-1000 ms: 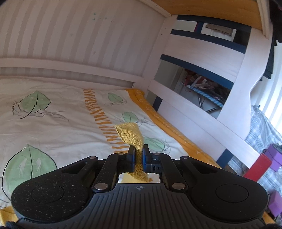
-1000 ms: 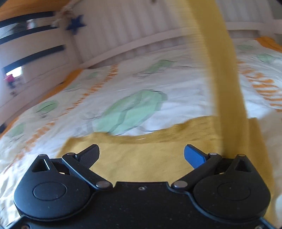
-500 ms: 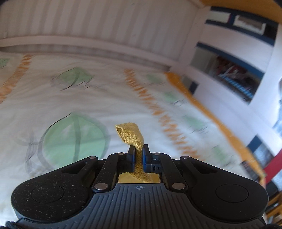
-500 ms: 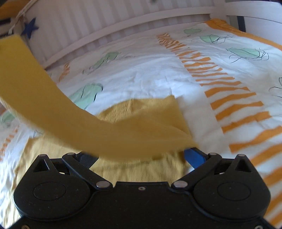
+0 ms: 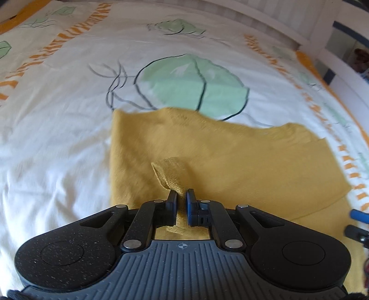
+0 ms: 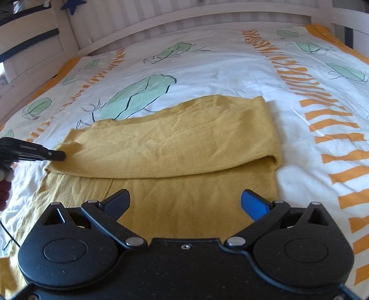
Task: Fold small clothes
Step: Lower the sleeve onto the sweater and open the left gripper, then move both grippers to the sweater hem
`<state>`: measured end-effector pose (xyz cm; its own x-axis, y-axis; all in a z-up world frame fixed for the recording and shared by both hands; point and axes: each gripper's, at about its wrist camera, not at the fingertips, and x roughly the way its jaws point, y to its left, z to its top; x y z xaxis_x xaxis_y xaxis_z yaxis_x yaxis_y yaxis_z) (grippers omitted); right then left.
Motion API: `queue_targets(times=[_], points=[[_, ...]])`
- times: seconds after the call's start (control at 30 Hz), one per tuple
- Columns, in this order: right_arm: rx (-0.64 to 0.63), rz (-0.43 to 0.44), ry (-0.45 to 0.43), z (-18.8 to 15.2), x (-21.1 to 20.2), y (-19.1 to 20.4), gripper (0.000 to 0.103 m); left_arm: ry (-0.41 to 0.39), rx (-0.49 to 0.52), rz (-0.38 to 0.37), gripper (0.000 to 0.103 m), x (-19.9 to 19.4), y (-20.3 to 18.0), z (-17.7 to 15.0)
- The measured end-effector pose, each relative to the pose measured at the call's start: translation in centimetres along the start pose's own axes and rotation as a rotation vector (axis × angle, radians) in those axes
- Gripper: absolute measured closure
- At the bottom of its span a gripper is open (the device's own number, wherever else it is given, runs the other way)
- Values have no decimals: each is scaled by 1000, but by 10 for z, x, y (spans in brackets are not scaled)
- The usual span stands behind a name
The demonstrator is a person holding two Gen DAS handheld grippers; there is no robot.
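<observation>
A mustard-yellow knit garment (image 6: 175, 143) lies on the bed, its sleeve folded across the body; it also shows in the left wrist view (image 5: 242, 159). My left gripper (image 5: 181, 198) is shut on the sleeve's cuff (image 5: 170, 172), low over the garment's left side, and shows at the left of the right wrist view (image 6: 58, 155). My right gripper (image 6: 184, 203) is open and empty, just above the garment's near part; its fingertips (image 5: 357, 215) show at the right edge of the left wrist view.
The bed has a white duvet (image 6: 230, 69) with green leaf prints and orange stripes. A white slatted bed frame (image 6: 184, 16) runs along the far side, with a rail on the left (image 6: 34, 57).
My left gripper has carried the sleeve cuff down and across, laying the sleeve over the garment's body. The right gripper stayed open above the garment.
</observation>
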<state>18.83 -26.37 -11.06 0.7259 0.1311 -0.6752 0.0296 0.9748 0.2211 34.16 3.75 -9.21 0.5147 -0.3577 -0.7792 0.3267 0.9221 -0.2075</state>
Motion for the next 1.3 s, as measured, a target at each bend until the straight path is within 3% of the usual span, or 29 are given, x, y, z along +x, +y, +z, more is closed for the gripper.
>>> queue_targets(times=[0.13,0.33,0.47,0.6,0.63,0.67,0.83,1.1,1.3], points=[[-23,-22,17,-10,6,2,1,-44,-21,3,94,-2,8,-12],[-84,-37,3,-20,8,5,0,-107,68,79,95,-24,-2,-14],[-86,-38,-4,-22,9,5,0,-52,88,166,95,-13,3,-16],[-119,-53,-16,-26,10,9,0,-49,23,150,93,-14,12,-24],[-121,-54,-18,-26,11,9,0,-51,14,138,88,-17,13,-25],[-120,-53,-21,-27,11,9,0,-49,1,119,74,-20,14,-27],[-121,-47,-43,-31,10,7,0,-71,-55,81,47,-39,16,-44],[-111,-25,-31,-30,8,4,0,-68,-107,85,42,-78,19,-83],[-117,-12,57,-31,-8,10,0,-24,-97,70,42,-111,19,-114]])
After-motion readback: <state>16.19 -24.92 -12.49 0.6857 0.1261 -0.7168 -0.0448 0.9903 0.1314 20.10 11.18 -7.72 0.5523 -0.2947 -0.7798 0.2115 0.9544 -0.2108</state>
